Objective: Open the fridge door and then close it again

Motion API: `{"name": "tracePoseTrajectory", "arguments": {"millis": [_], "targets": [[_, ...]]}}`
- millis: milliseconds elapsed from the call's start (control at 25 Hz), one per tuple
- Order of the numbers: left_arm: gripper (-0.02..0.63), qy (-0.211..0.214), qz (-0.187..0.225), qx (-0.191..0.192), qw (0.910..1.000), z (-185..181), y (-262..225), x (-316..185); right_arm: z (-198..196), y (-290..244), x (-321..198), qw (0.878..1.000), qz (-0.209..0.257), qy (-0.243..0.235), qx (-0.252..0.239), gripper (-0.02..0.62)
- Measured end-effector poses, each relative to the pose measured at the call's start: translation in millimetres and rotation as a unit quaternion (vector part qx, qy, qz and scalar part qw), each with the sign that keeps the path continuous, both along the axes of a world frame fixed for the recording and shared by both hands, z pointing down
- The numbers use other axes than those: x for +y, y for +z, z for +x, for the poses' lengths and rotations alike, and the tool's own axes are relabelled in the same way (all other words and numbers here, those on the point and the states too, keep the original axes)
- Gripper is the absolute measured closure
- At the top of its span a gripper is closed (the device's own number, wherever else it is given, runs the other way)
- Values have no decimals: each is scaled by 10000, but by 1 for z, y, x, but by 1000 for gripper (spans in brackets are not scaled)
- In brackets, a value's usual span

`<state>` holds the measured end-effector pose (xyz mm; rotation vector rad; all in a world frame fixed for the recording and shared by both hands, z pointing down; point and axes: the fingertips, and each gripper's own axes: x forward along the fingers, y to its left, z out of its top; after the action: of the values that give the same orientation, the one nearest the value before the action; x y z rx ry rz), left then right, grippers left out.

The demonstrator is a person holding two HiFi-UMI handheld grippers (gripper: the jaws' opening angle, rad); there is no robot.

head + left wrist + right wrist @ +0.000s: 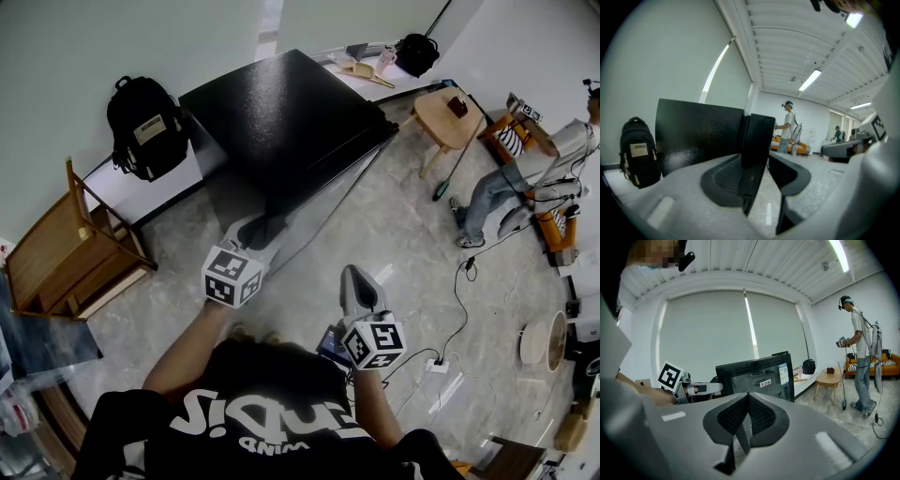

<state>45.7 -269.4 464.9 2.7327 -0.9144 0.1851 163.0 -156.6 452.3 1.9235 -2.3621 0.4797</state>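
Note:
The black fridge (pixel 281 122) stands in front of me against the wall, its top seen from above in the head view. My left gripper (pixel 258 230) reaches to the edge of its door (pixel 314 202). In the left gripper view the door's black edge (pixel 757 140) stands between the jaws of the left gripper (pixel 761 176); the left pad (pixel 724 180) lies against it and a gap shows at the right pad, so the gripper is open. My right gripper (pixel 361 292) hangs back from the fridge, shut and empty; its pads (pixel 759 416) meet in the right gripper view, where the fridge (pixel 757 376) faces it.
A black backpack (pixel 142 127) leans on the wall left of the fridge, with a wooden chair (pixel 75 244) nearer me. A small wooden table (pixel 450 112) and a person (pixel 534 178) are to the right. Cables and a power strip (pixel 439 364) lie on the floor.

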Motion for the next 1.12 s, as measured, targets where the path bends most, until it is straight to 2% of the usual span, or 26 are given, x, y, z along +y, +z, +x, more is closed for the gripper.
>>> {"name": "tracePoseTrajectory", "arguments": {"millis": [440, 880, 1120], "targets": [[436, 129, 65, -97, 9998, 1, 2, 1, -1, 5, 0, 10000, -44, -80, -12, 597], [440, -36, 2, -41, 10000, 0, -1, 4, 0, 4, 3, 9999, -81, -105, -14, 597], [442, -109, 2, -134, 9999, -2, 2, 5, 3, 9, 6, 9999, -103, -55, 3, 597]]}}
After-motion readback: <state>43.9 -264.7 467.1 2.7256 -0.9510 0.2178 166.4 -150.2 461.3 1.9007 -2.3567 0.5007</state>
